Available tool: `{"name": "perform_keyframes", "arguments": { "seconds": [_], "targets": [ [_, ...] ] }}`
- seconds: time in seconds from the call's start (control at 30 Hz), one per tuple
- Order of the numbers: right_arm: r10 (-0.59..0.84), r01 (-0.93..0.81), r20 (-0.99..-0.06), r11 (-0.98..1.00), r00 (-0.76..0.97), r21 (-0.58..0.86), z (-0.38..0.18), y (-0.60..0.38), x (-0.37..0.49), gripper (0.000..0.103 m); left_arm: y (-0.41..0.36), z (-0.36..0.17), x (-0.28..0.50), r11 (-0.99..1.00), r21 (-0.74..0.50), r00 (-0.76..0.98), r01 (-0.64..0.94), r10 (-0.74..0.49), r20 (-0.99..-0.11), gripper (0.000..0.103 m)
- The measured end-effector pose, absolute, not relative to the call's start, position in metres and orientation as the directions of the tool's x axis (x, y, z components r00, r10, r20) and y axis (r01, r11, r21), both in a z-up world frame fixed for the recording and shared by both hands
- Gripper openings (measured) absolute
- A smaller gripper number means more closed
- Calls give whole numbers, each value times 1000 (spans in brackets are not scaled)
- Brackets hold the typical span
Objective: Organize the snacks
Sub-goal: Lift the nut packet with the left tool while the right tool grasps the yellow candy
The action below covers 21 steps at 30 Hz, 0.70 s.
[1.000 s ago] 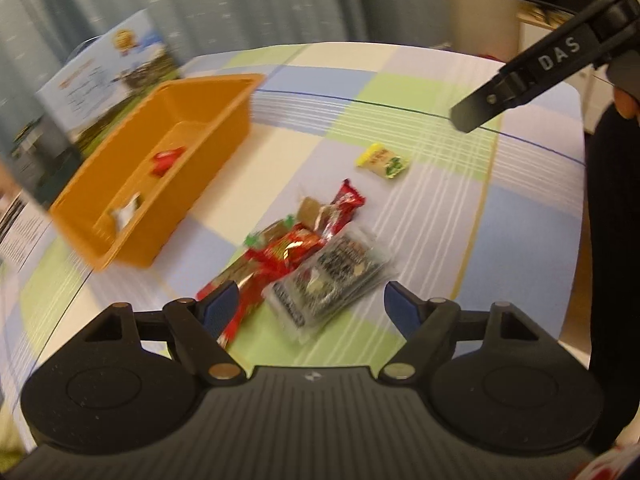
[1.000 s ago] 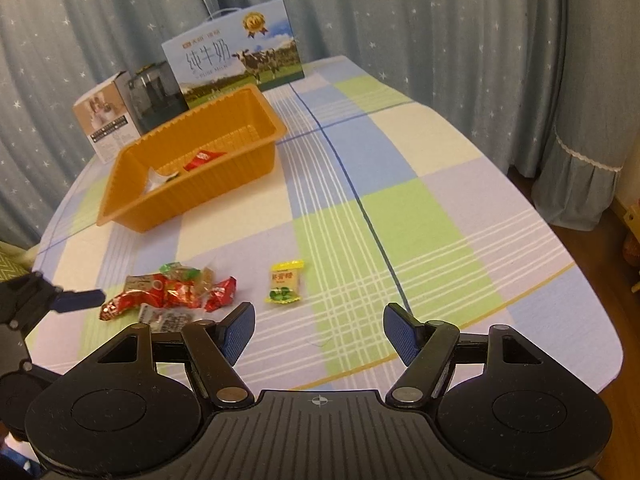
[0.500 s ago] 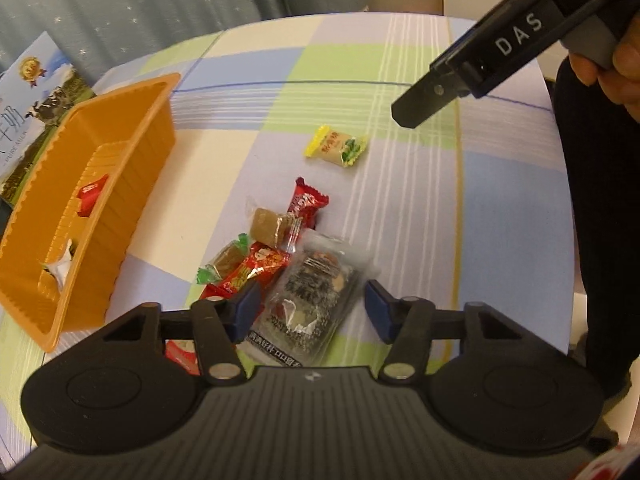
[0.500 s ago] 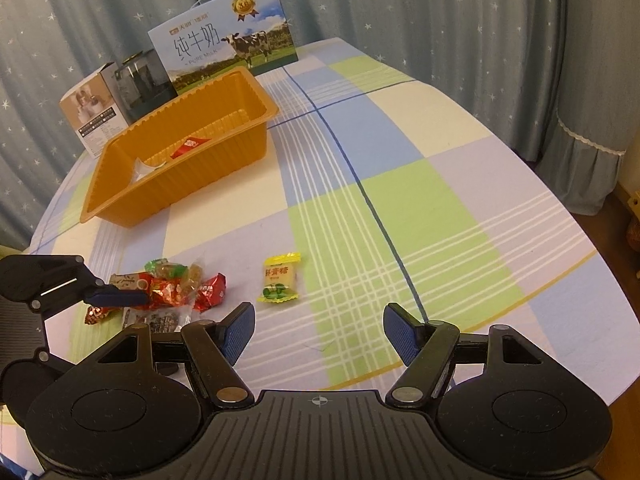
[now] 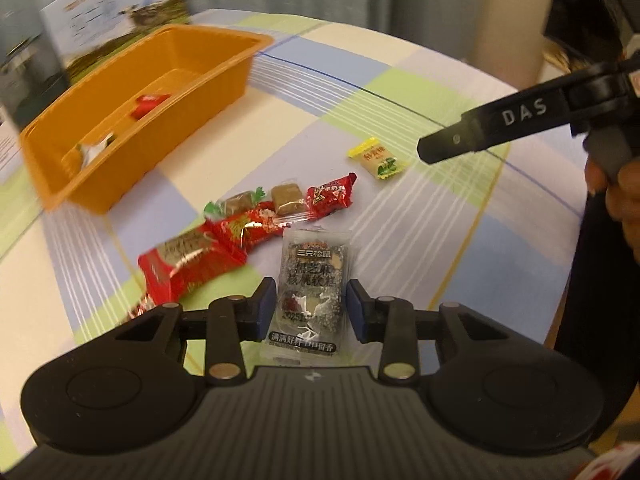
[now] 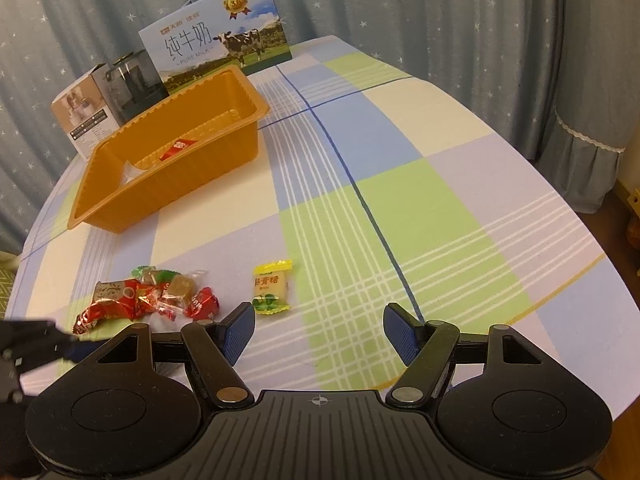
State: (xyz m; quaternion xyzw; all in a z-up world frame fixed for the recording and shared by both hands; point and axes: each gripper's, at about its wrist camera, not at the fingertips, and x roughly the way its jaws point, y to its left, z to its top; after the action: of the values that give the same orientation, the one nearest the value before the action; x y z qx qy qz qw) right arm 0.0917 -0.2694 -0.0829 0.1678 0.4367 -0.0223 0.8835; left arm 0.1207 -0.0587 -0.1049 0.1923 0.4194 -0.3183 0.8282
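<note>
On the checked tablecloth lies a clear packet of dark sesame cake (image 5: 314, 276), lengthwise between the pads of my left gripper (image 5: 312, 308). The jaws are closing and the pads touch both long sides of the packet. Just left of it is a pile of red packets (image 5: 188, 264) and brown candies (image 5: 286, 198). A yellow candy (image 6: 271, 286) lies apart, just ahead of the left finger of my right gripper (image 6: 320, 332), which is open and holds nothing. The orange tray (image 6: 180, 196) at the back left holds a red candy (image 5: 150, 102) and a white wrapper (image 5: 94, 148).
A milk carton box (image 6: 224, 48) and a small box (image 6: 86, 112) stand behind the tray, with curtains beyond. The table's rounded edge runs along the right. A finger of my right gripper (image 5: 480, 128) and the hand holding it (image 5: 624, 192) cross the left wrist view.
My left jaws have narrowed from wide apart to touching the clear packet. The left wrist has rolled, so the packet now lies straight between the pads. The right gripper has sunk a little toward the yellow candy.
</note>
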Motion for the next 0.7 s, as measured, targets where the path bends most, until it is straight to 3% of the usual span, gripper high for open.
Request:
{"name": "perform_keyframes", "arguments": {
  "seconds": [0.23, 0.6, 0.7],
  "targets": [
    [111, 155, -778, 953, 618, 259, -88, -263, 101, 71, -62, -112, 122, 729, 55, 462, 683, -372, -805, 41],
    [98, 82, -774, 978, 626, 190, -103, -242, 123, 70, -50, -110, 113, 823, -33, 479, 567, -361, -800, 34],
    [62, 54, -772, 991, 632, 124, -109, -232, 128, 55, -43, -108, 106, 858, -61, 493, 510, -350, -797, 34]
  ]
}}
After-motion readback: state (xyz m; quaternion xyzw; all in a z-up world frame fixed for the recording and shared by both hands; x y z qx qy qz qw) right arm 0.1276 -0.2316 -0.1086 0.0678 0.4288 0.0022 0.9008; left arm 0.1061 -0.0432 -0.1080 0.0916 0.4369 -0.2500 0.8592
